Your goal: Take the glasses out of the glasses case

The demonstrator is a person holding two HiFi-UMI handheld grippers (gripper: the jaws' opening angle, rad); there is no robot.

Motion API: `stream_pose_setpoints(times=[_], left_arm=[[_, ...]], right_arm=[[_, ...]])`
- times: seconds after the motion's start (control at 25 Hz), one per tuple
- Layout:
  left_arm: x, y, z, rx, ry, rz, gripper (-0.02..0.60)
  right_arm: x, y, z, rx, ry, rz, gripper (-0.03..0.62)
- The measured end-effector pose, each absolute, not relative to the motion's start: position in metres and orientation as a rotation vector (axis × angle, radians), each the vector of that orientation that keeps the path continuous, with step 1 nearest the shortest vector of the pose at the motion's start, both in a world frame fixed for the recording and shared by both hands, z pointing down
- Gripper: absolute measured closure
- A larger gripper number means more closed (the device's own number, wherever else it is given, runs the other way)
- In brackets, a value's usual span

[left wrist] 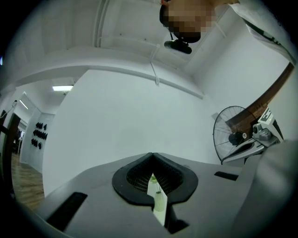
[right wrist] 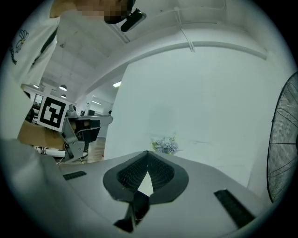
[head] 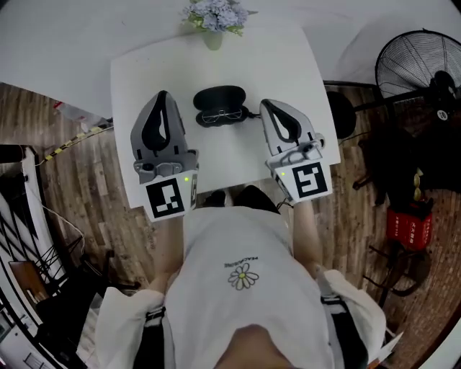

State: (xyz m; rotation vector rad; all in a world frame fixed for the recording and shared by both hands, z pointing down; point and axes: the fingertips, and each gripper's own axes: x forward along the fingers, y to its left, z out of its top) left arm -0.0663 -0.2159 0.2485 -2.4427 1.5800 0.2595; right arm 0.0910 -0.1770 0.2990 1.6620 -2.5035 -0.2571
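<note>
– Looking at the desk (head: 144, 79), where is the glasses case (head: 220, 97)?
– Near the middle of the white top, lying open. It is a black oval shell, and the glasses (head: 222, 115) rest in its nearer half, with thin pale rims and clear lenses
– Is either tool on it?
– No. The left tool (head: 162, 95) is held over the desk just to the case's left and the right tool (head: 265, 104) just to its right. The case sits between their tips, apart from both. In each tool's own view the two jaws are pressed together at the tips, pad against pad
– What else is around?
– A vase of pale flowers (head: 214, 18) stands at the far edge of the desk, behind the case. It shows through the slit under the left tool's closed tips. A black fan (head: 418, 61) stands on the wood floor (head: 94, 216) off to the right, well apart from the desk
– What stands in the way?
– Only the vase is near, and it is beyond the case, not touching it
</note>
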Motion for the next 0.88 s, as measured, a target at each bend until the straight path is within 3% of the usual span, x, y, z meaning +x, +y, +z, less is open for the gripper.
stream_pose_setpoints(times=[0.28, 0.88], left_arm=[[-0.064, -0.235, 0.267, -2.379, 1.631, 0.139, 0.566], [-0.071, -0.251, 0.269, -2.372, 1.757, 0.217, 0.566]], right_arm=[[0.098, -0.210, 0.314, 1.571, -2.547, -0.186, 0.586], [0.095, -0.226, 0.337, 1.466, -2.593, -0.118, 0.586]])
